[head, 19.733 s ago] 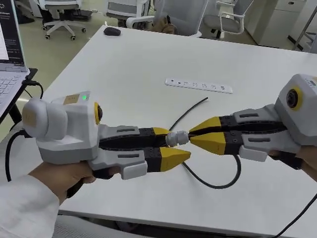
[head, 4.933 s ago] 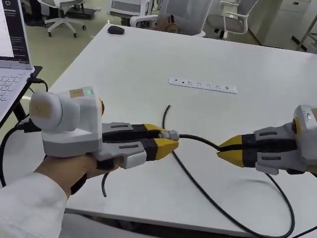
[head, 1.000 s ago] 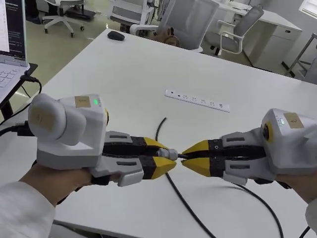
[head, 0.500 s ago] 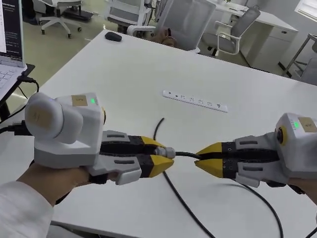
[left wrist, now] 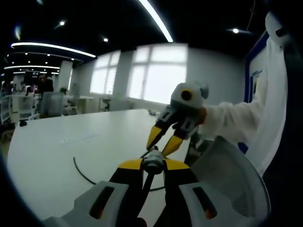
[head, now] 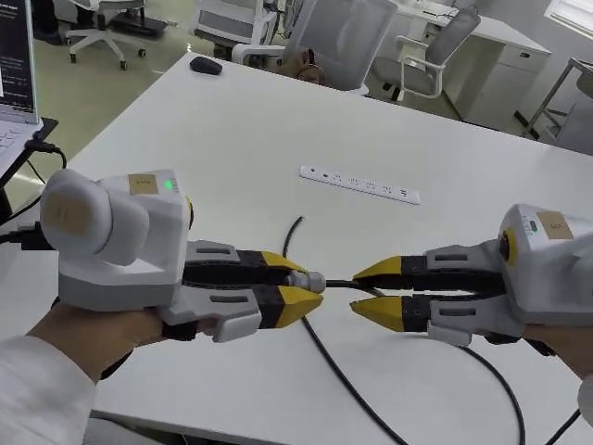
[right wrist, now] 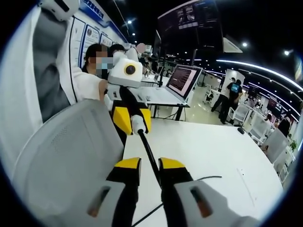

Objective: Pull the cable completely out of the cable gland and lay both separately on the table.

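Right gripper (head: 357, 293) has come back in toward the gland (head: 308, 278) since half a second ago. Its jaws have gone from pinched on the cable (head: 335, 284) to parted around it.

Head view: left gripper (head: 313, 285) is clamped on the gland, held above the table (head: 232, 139). Cable runs out of the gland's nose, through the right jaws' gap, then droops to the tabletop. Cable is still threaded and nothing is laid down yet. Judged step: re-grip between pull strokes. Next move calls for closing the right jaws on the cable close to the gland, then hauling straight away along the gland's axis while the left holds firm. Power strip (head: 359, 184) is well apart behind, mouse (head: 205, 65) at the far edge, laptop (head: 11, 56) off to the left. None sits in the pull path.

Left gripper view: left gripper (left wrist: 154, 165) is tight on the gland (left wrist: 154, 160), and the cable passes back between its jaws. Right gripper (left wrist: 156, 150) is just beyond, tips spread. A slack cable curve (left wrist: 83, 172) lies on the table.

Right gripper view: right gripper (right wrist: 149, 164) stands apart with the cable (right wrist: 146, 144) in the gap. Cannot tell whether it touches a pad. Left gripper (right wrist: 136, 129) is ahead with the gland (right wrist: 138, 122). Laptop (right wrist: 182, 78) and people are behind. Likely snag: loose loops dragging, or a kink at the gland's mouth. Cannot tell how much cable is left behind the gland.
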Motion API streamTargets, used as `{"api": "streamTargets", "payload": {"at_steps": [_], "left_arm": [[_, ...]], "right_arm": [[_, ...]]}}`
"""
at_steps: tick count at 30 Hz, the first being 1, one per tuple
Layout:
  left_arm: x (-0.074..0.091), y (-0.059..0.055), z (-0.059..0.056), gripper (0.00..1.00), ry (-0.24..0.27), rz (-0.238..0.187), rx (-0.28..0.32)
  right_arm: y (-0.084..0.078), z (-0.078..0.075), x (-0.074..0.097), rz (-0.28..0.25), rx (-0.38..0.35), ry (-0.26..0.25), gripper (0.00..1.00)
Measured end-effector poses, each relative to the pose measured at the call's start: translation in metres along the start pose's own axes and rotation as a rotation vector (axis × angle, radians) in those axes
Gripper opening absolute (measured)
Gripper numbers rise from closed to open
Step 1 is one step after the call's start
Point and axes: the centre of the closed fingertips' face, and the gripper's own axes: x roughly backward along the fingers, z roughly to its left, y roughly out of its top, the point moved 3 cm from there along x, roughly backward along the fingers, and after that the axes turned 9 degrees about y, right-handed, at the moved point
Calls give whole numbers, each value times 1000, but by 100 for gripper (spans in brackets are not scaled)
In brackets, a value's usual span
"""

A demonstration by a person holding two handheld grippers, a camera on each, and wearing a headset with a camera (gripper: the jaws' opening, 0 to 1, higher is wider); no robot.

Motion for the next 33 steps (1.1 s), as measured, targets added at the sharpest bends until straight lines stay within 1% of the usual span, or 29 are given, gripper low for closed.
{"api": "streamTargets", "payload": {"at_steps": [1,3,4,6,8,10,13,18,23,25,26,28,33], "left_arm": [[0,0,0,17,1,1,0],[0,0,0,17,-1,1,0],[0,0,0,17,-2,3,-1],[0,-1,0,17,-1,7,-3],[0,-1,0,17,0,8,-3],[-1,-1,0,17,2,9,-2],[-1,-2,1,17,4,15,-7],[-1,-2,0,17,0,13,-4],[-1,-2,-1,17,1,15,-14],[-1,-2,1,18,9,16,-10],[0,-1,3,18,16,9,-1],[1,-1,6,17,24,7,13],[1,-2,8,17,34,8,32]], "right_arm": [[7,0,-2,-23,10,7,15],[13,0,-6,-29,30,21,18],[16,1,-10,-24,47,46,19],[17,2,-15,-14,53,76,16],[17,2,-19,-10,56,93,13],[17,3,-21,-5,59,106,8],[14,3,-22,6,60,105,8],[13,4,-20,6,62,100,6],[11,6,-19,9,71,88,5],[8,4,-17,13,66,66,5],[6,1,-16,19,65,44,5],[3,-1,-12,14,49,21,5],[-5,-2,-2,15,30,-22,5]]}}
